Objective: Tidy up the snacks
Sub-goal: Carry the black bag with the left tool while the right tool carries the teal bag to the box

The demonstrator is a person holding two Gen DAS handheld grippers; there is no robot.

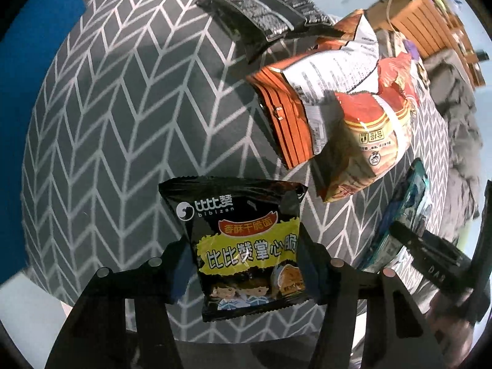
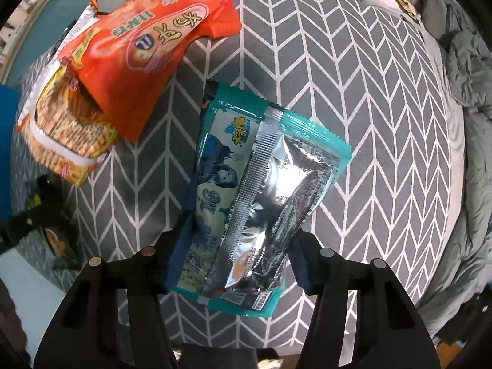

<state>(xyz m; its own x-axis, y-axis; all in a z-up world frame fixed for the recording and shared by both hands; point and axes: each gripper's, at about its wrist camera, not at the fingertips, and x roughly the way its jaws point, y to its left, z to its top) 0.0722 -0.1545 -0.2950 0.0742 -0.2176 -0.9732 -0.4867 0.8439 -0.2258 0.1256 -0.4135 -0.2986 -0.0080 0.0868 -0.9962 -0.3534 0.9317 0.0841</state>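
My left gripper (image 1: 243, 261) is shut on a black snack packet with yellow lettering (image 1: 243, 240) and holds it above the grey chevron cloth (image 1: 123, 123). My right gripper (image 2: 236, 240) is shut on a teal and silver snack packet (image 2: 255, 184), held above the same cloth (image 2: 369, 123). The right gripper and its teal packet (image 1: 409, 203) show at the right edge of the left wrist view. An orange cracker bag (image 1: 307, 98) lies over a yellow-red packet (image 1: 369, 141); both show in the right wrist view, the orange bag (image 2: 147, 43) and the yellow-red packet (image 2: 64, 132).
A black and silver packet (image 1: 261, 9) lies at the far side of the cloth. A wooden crate (image 1: 430, 15) stands beyond it. Grey bedding (image 2: 461, 92) runs along the right. A blue surface (image 1: 27, 92) borders the left.
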